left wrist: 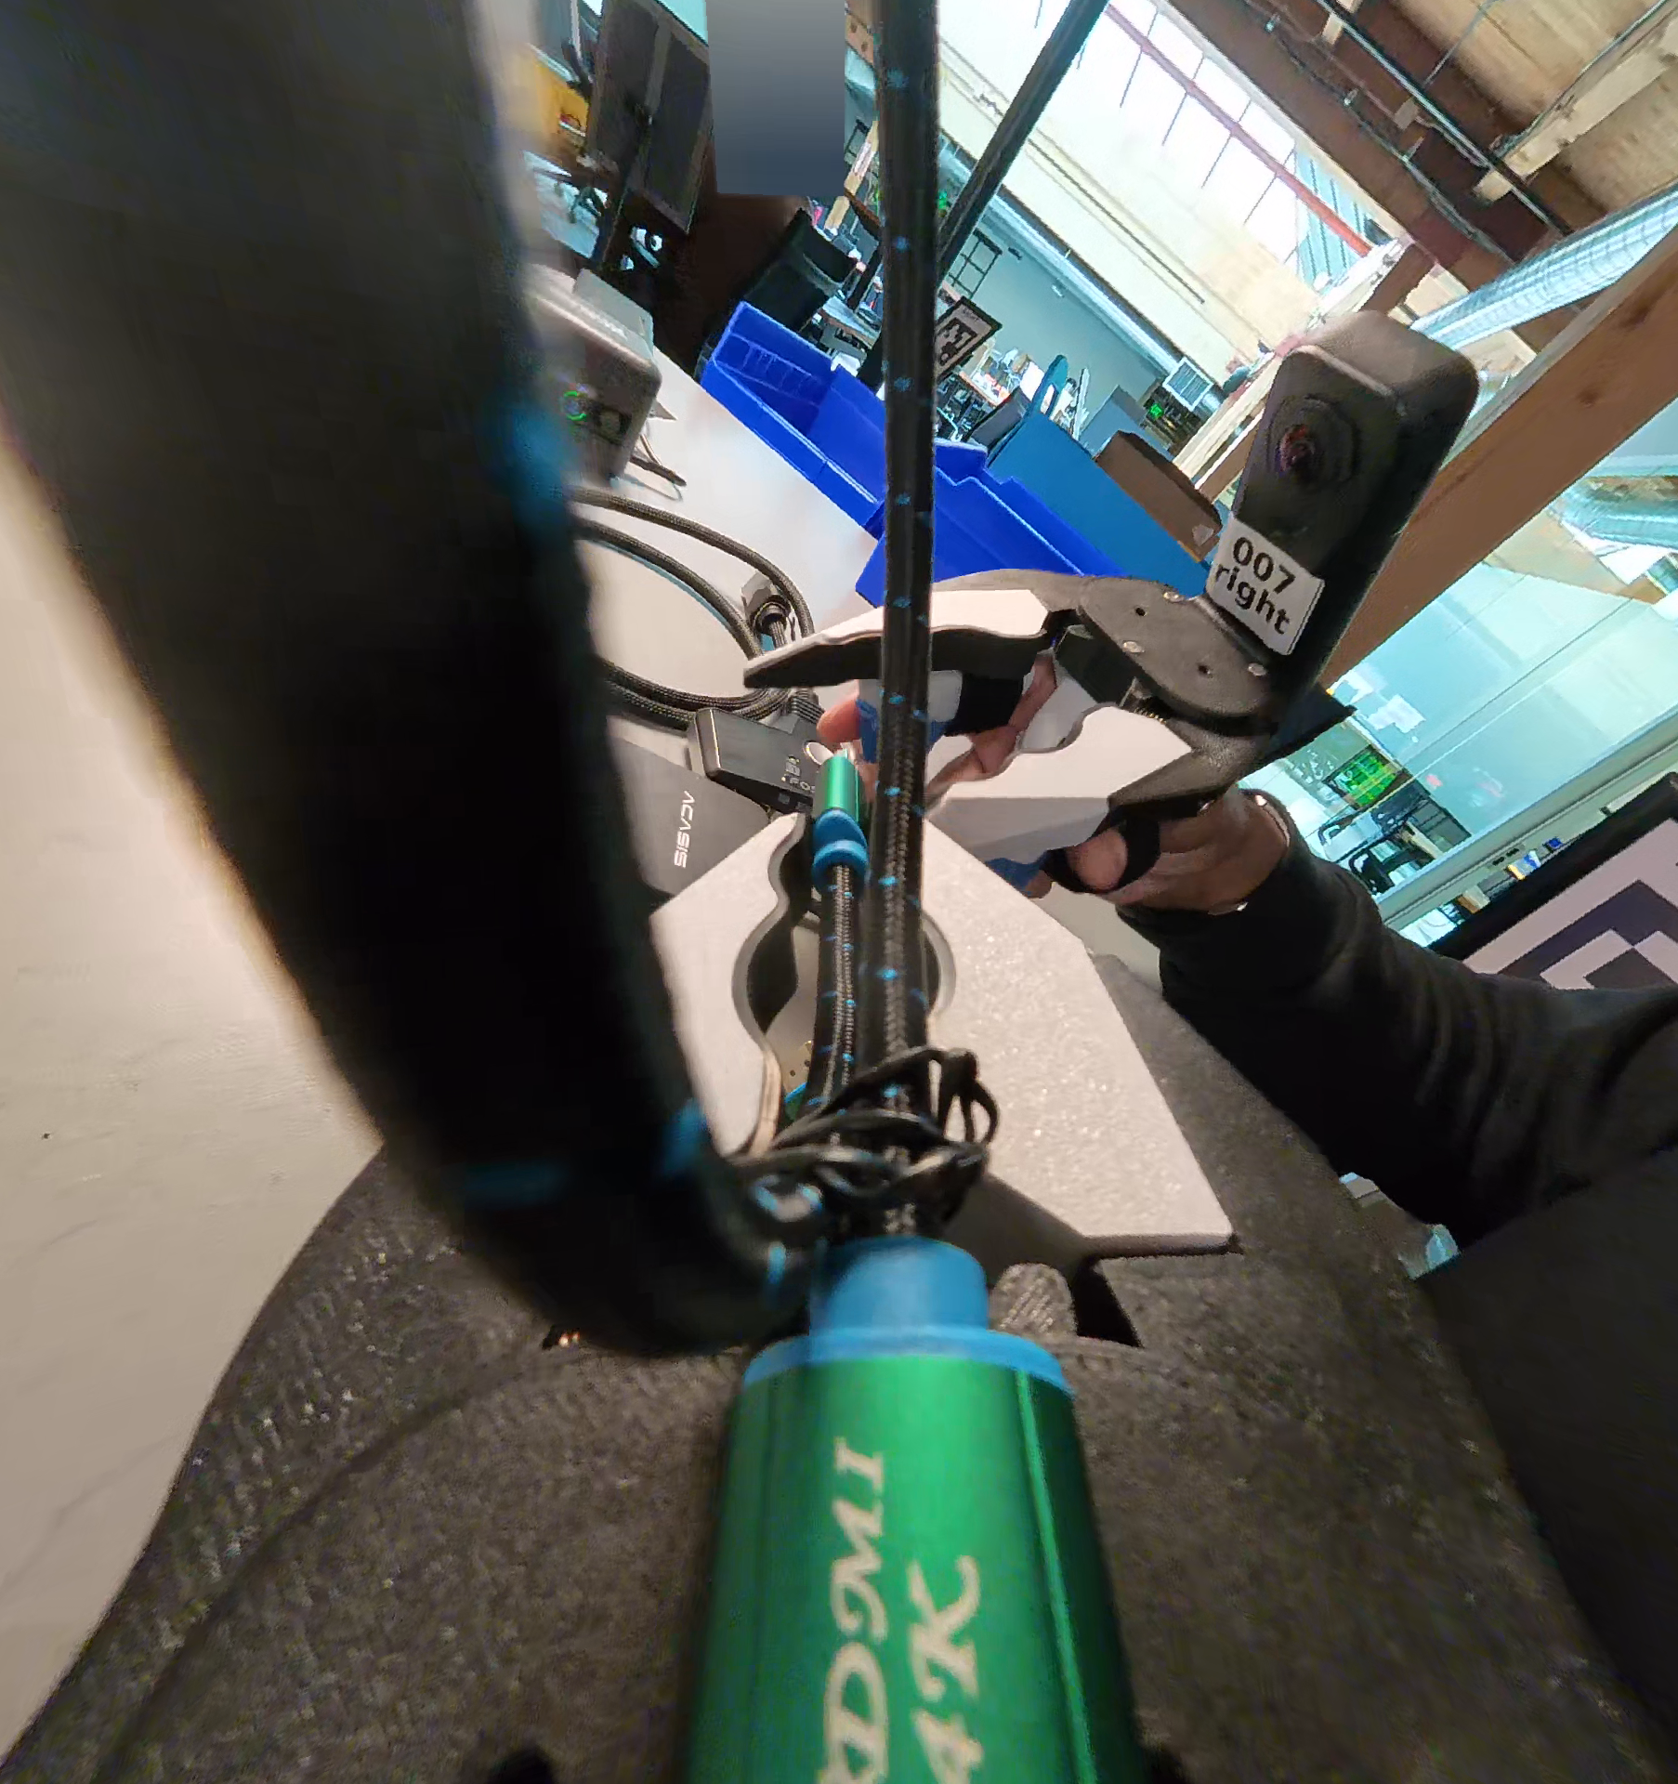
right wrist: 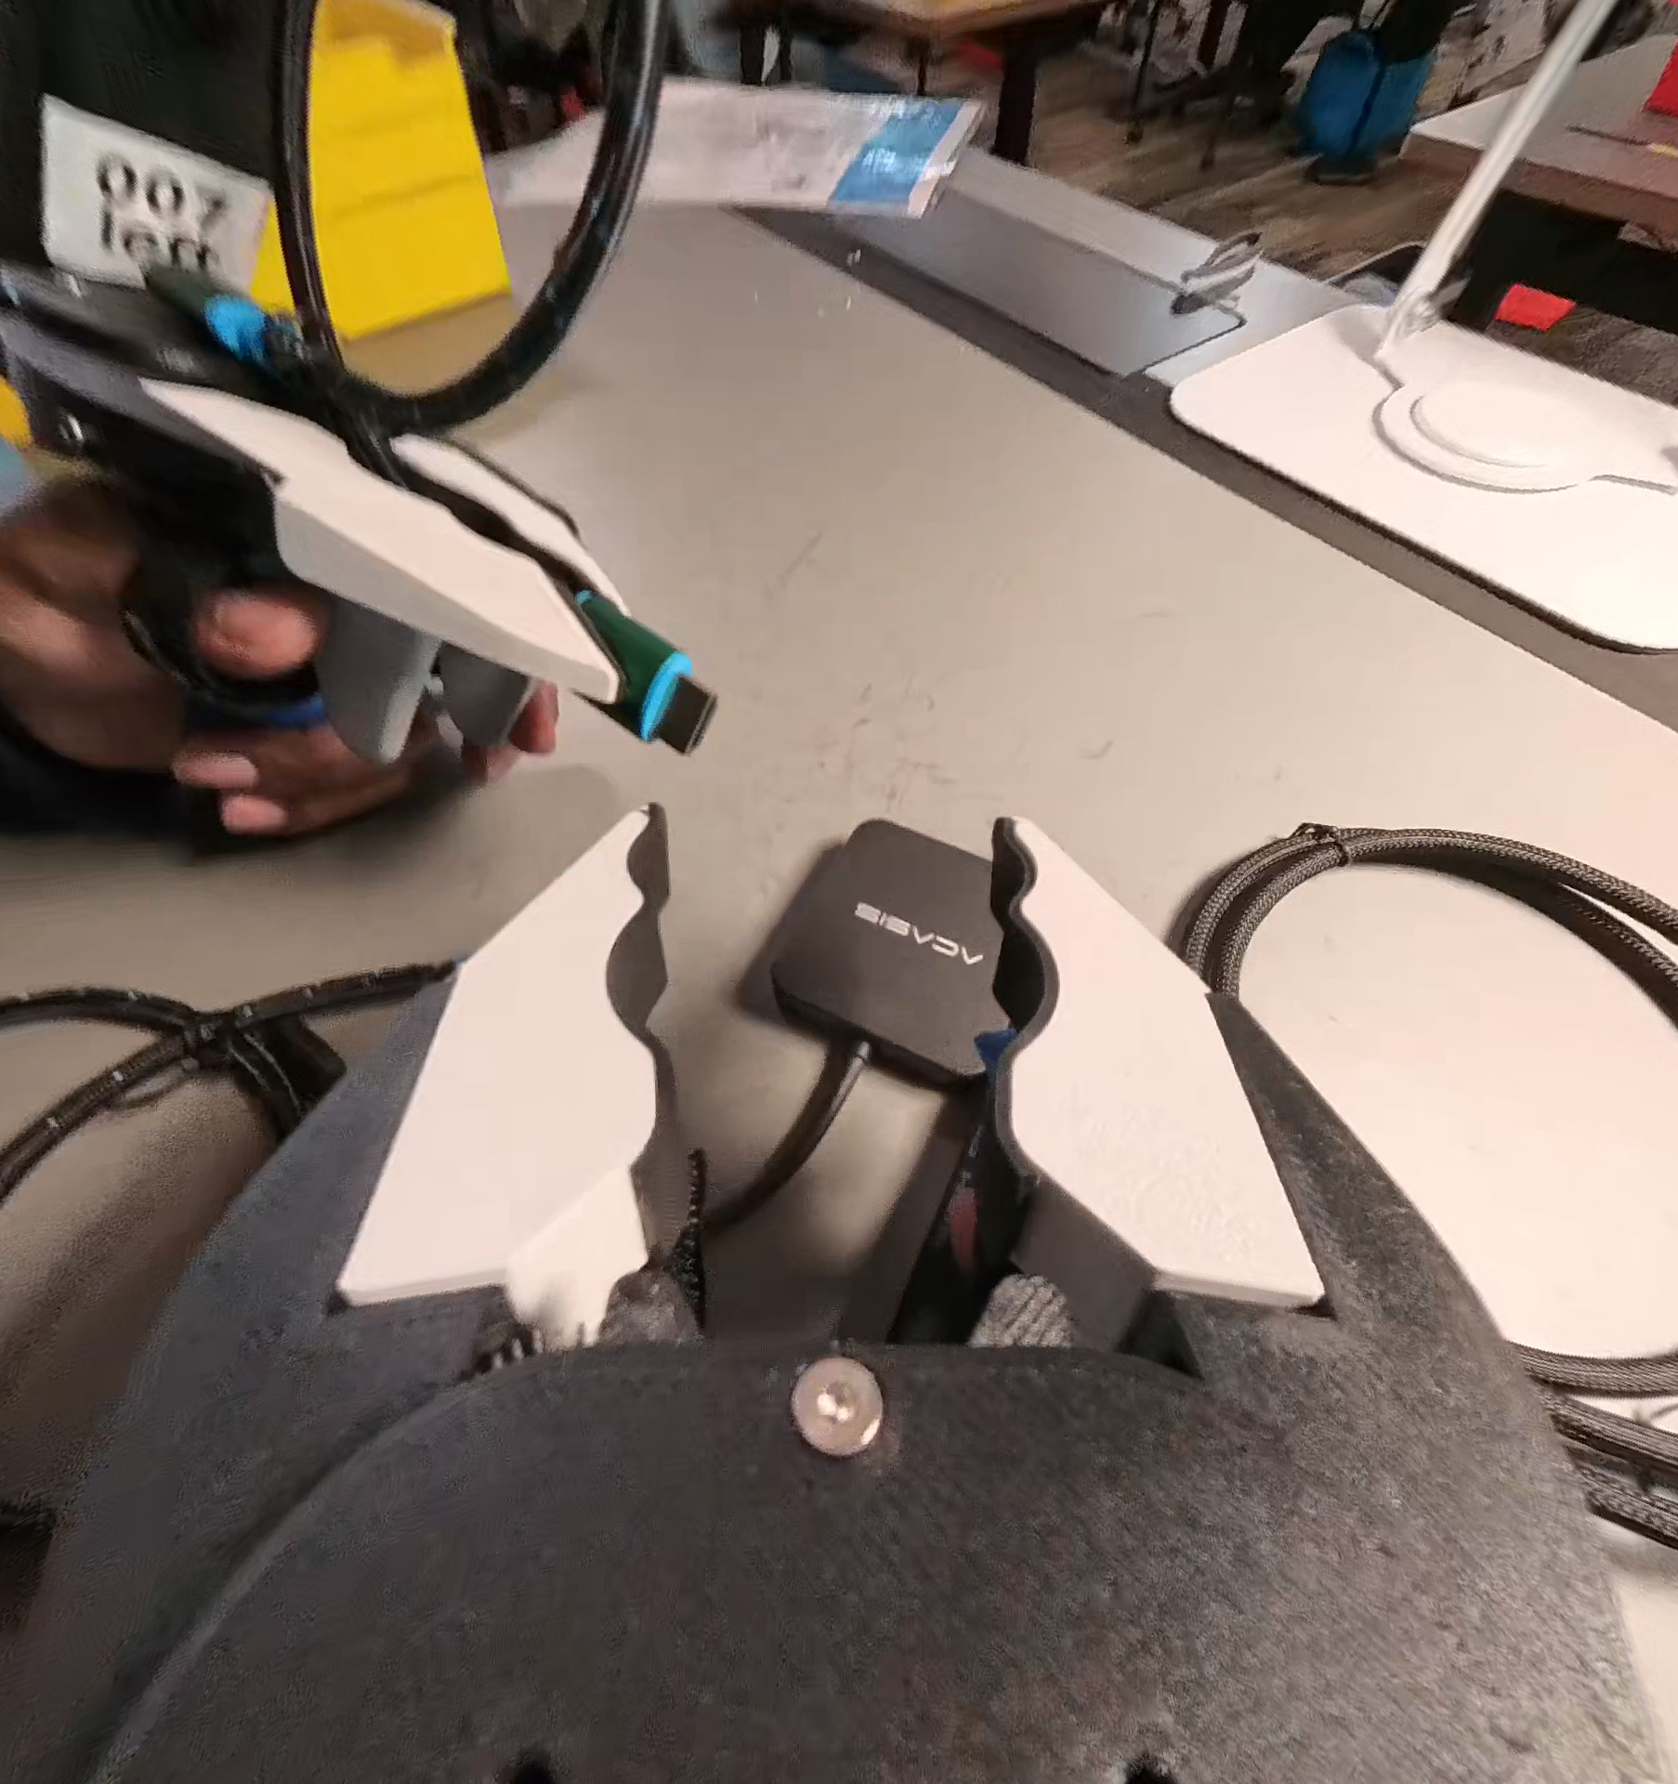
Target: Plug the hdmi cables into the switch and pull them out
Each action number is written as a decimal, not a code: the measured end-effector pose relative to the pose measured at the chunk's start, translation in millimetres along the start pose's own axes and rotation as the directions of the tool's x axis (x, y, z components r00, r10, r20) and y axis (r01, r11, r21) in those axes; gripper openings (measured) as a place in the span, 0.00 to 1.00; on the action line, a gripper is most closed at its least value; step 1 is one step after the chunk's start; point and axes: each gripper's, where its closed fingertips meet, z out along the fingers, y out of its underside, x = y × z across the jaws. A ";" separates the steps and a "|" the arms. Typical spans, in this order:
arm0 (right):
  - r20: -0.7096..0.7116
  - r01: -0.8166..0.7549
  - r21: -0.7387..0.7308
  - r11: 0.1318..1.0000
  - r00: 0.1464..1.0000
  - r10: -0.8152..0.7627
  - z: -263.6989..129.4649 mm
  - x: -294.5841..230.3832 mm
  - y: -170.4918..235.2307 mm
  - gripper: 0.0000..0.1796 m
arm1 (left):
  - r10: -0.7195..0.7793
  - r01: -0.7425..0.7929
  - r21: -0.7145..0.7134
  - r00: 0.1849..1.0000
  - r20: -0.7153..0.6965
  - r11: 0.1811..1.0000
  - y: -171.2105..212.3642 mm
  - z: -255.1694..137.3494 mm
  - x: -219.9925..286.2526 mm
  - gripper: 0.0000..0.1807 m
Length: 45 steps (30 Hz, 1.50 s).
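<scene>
Now left hand-held gripper point(right wrist: 613, 647) clenched on green HDMI plug point(right wrist: 647, 681), right hand-held gripper point(right wrist: 825, 869) released over switch point(right wrist: 888, 951).

A blurred cable point(left wrist: 266, 579) hid the left of the left wrist view. The right finger point(right wrist: 1105, 1043) covered the switch's point(right wrist: 883, 946) near right corner, perhaps a port.

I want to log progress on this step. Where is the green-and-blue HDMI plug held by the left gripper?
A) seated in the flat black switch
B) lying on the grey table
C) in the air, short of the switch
C: the green-and-blue HDMI plug juts from the shut left gripper, above the grey table and apart from the flat black switch.
</scene>
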 end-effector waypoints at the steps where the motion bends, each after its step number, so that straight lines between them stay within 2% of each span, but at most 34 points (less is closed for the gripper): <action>1: 0.005 -0.028 0.030 0.999 1.000 0.028 -0.8 0.2 -4.6 0.39 | -0.004 0.004 0.002 1.000 -0.001 1.000 -0.3 -0.2 -0.3 0.08; 5: 0.002 -0.117 0.124 0.985 0.993 0.118 -6.2 6.2 -19.0 0.38 | -0.015 0.015 0.000 1.000 -0.006 1.000 -0.2 -0.1 -0.9 0.08; 9: -0.001 -0.207 0.153 0.966 0.978 0.210 -8.7 14.9 -20.5 0.36 | -0.029 0.029 -0.004 1.000 0.000 1.000 0.2 0.0 -3.2 0.08; 14: 0.169 -0.492 0.218 0.843 0.869 0.464 -15.5 18.4 -30.8 0.29 | -0.047 0.047 -0.006 0.999 -0.001 0.999 0.6 0.0 -4.7 0.08; 18: 0.222 -0.562 0.249 0.789 0.826 0.518 -19.9 21.8 -36.4 0.26 | -0.055 0.055 -0.005 0.998 -0.004 0.998 0.3 -0.3 -5.3 0.08; 25: 0.218 -0.540 0.259 0.801 0.840 0.497 -18.5 19.0 -37.7 0.26 | -0.067 0.067 -0.006 0.998 -0.006 0.998 0.3 0.0 -6.5 0.08; 36: 0.182 -0.513 0.249 0.822 0.858 0.480 -16.3 21.4 -33.5 0.31 | -0.078 0.078 -0.006 0.997 -0.007 0.997 0.4 0.1 -7.5 0.08; 41: -0.047 -0.292 0.138 0.947 0.953 0.300 -7.9 27.6 -13.0 0.32 | -0.080 0.080 -0.005 0.997 -0.004 0.997 0.4 0.2 -8.2 0.08; 45: -0.161 -0.161 0.002 0.987 0.974 0.159 -3.1 30.1 5.5 0.31 | -0.084 0.084 -0.013 0.996 0.014 0.996 2.1 0.9 -10.2 0.08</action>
